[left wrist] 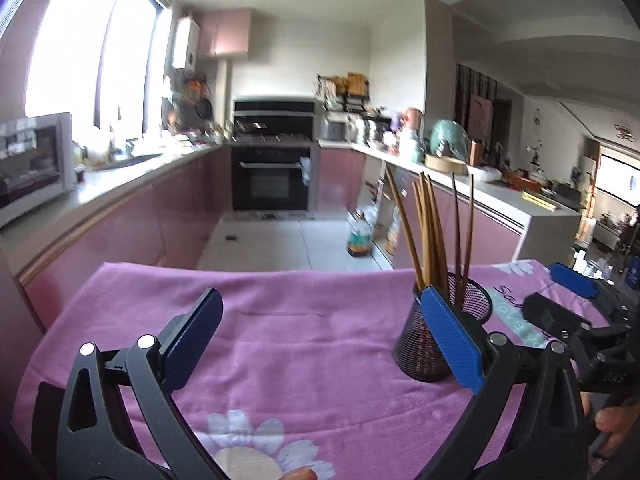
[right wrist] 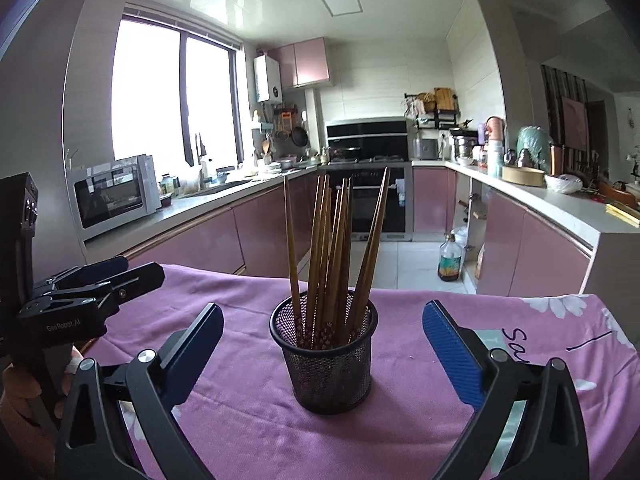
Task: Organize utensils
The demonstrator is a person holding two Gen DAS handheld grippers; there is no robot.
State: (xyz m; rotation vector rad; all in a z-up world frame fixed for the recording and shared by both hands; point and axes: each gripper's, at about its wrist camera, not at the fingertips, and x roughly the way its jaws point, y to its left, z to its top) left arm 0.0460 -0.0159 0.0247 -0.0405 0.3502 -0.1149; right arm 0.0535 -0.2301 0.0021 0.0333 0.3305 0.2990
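Both my left gripper (left wrist: 324, 344) and right gripper (right wrist: 324, 344) are released and empty, since the brown wooden chopsticks (right wrist: 336, 256) already stand bundled in the black mesh cup (right wrist: 325, 352) mid-table on the pink cloth (right wrist: 248, 412).

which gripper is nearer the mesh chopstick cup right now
Hard to call. The right gripper faces the mesh cup squarely, its open jaws on either side but apart from it. The left gripper is aimed past its left side, one finger overlapping it in view.
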